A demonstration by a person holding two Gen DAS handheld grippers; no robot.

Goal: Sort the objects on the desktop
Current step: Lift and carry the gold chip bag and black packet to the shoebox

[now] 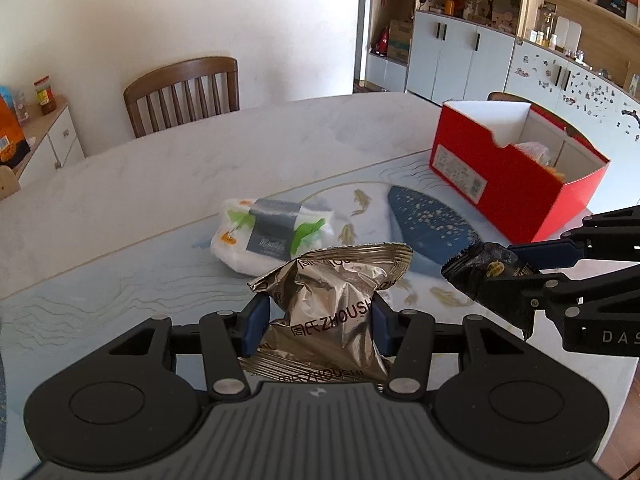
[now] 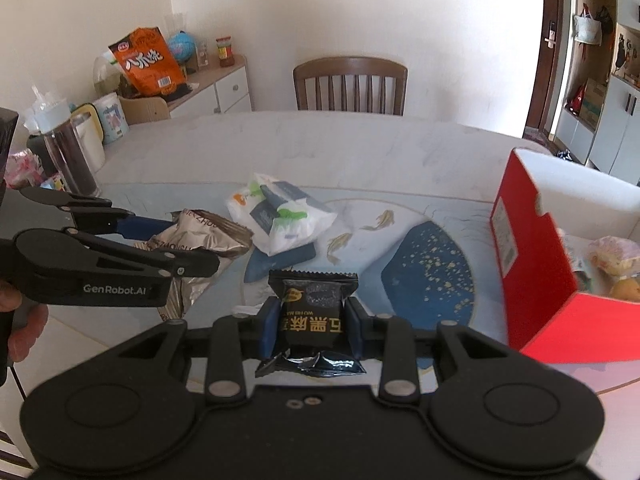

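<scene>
The left gripper (image 1: 318, 316) pinches one bronze packet (image 1: 332, 300), its crimped ends pointing away from and back toward the hand. The right gripper (image 2: 312, 324) pinches one black packet (image 2: 312, 312) the same way. Both packets look lifted off the table (image 1: 160, 184). The single red box (image 2: 532, 264), open-topped with a few items already inside, lies far and right of both; the right gripper is nearer it. One white tissue pack (image 2: 280, 216) remains on the table, far of the fingers.

Crumpled gold snack pkt (image 1: 332, 312) & small black snack pkt (image 2: 314, 312) both held off table; white tissue pack (image 1: 272, 236) flat nr open red box (image 1: 516, 184).
</scene>
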